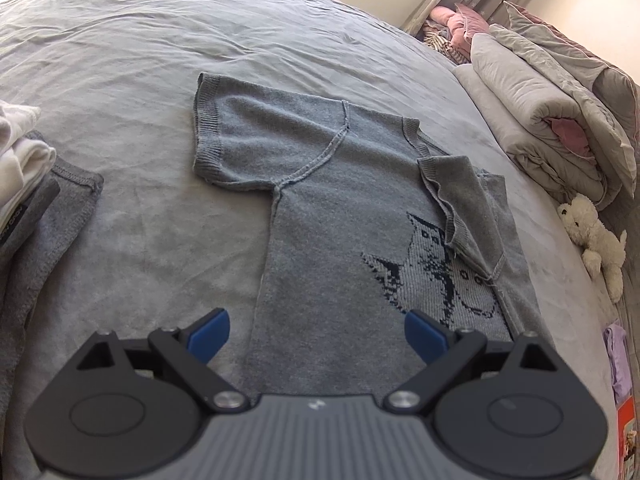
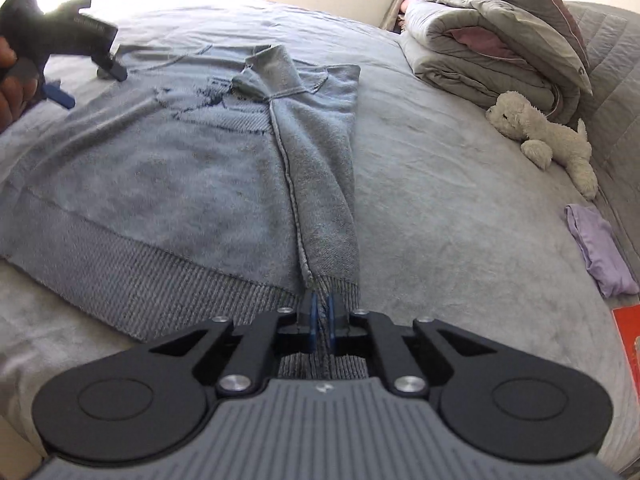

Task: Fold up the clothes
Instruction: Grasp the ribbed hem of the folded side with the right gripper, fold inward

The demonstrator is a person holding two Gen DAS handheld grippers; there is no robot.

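Covering the bed (image 1: 120, 40), grey bedding holds a sweater (image 1: 320, 208) and quilt (image 2: 480, 48).

A grey knitted short-sleeved sweater (image 1: 320, 216) lies flat on the bed, inside out with its seams showing. It has ribbed cuffs and a ribbed hem (image 2: 160, 276), and a dark cat pattern (image 1: 436, 276) shows across the chest. One sleeve (image 1: 232, 136) lies spread out flat; the other side (image 2: 320, 148) is folded inward over the body, its sleeve lying across the cat pattern.
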